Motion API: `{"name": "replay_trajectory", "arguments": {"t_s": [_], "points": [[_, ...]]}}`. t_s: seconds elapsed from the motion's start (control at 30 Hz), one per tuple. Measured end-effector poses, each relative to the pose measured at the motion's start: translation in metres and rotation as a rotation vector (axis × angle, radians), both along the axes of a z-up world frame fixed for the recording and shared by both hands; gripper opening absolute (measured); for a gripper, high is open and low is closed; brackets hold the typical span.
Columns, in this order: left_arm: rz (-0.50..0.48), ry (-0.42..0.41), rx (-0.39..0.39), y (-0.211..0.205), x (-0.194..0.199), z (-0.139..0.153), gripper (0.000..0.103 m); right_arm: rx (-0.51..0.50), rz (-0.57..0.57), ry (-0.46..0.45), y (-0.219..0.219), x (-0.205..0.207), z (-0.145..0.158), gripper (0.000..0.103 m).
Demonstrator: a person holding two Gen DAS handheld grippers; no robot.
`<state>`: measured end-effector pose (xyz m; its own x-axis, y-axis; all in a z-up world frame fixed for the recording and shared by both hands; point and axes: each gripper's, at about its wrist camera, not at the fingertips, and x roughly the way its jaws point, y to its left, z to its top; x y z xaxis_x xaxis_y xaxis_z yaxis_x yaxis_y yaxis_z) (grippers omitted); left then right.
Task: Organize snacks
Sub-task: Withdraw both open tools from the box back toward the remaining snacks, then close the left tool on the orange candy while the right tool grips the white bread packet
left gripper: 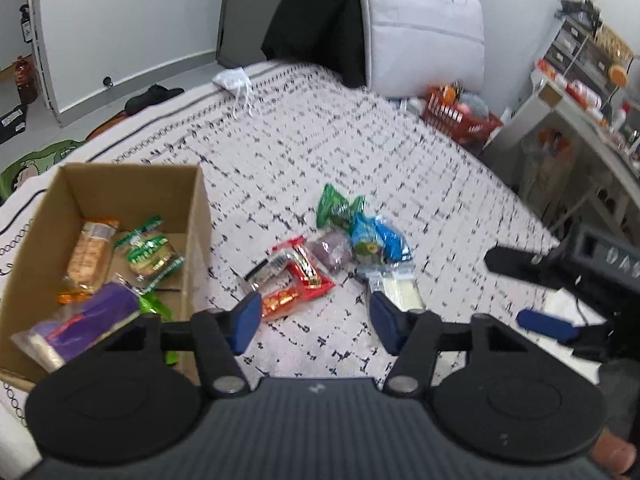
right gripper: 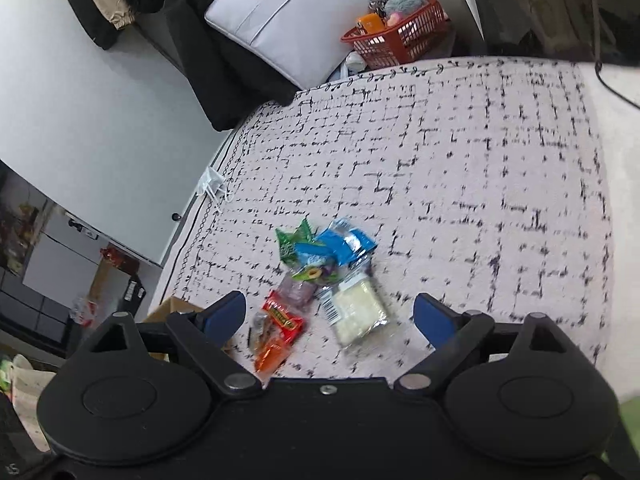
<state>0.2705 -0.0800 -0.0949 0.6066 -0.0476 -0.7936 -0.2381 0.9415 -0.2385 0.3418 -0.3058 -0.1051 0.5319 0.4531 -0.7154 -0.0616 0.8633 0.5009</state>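
Note:
A pile of snack packets lies on the patterned bedspread [left gripper: 320, 128]: a green packet [left gripper: 336, 208], a blue packet [left gripper: 380, 240], a purple one [left gripper: 334, 254], a red bar [left gripper: 306, 272], an orange packet [left gripper: 280, 300] and a clear packet of white snack [left gripper: 400, 288]. The pile also shows in the right wrist view [right gripper: 320, 280]. A cardboard box [left gripper: 200, 216] at left holds several snacks. My left gripper [left gripper: 314, 322] is open and empty, just short of the pile. My right gripper [right gripper: 330, 318] is open and empty above the pile; it shows at the right in the left wrist view [left gripper: 532, 292].
A red basket [right gripper: 400, 36] and a grey zip bag [right gripper: 296, 12] sit at the head of the bed. A white drawstring pouch [left gripper: 234, 80] lies on the far bed edge. Shelves with clutter [left gripper: 580, 80] stand at right.

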Motion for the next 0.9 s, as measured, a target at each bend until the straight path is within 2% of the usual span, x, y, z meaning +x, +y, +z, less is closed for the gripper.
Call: {"name": "replay_trajectory", "arguments": {"t_s": [0.1,0.3,0.5,0.6,0.9], "points": [[-0.021,0.019,0.023,-0.008,0.008,-0.012,0.053,-0.019,0.009,-0.003,0.0,0.005,-0.004,0.085],[-0.044,0.059,0.076,-0.017,0.027,-0.035,0.045,-0.031,0.028,0.004,0.004,0.012,-0.011,0.085],[-0.054,0.093,0.141,-0.018,0.043,-0.053,0.044,-0.046,0.042,0.041,0.01,0.024,-0.026,0.085],[-0.046,0.132,0.14,-0.015,0.051,-0.064,0.04,-0.064,0.049,0.058,0.016,0.03,-0.034,0.084],[-0.075,0.188,0.221,-0.014,0.066,-0.085,0.041,-0.055,0.067,0.089,0.026,0.044,-0.047,0.084]]}}
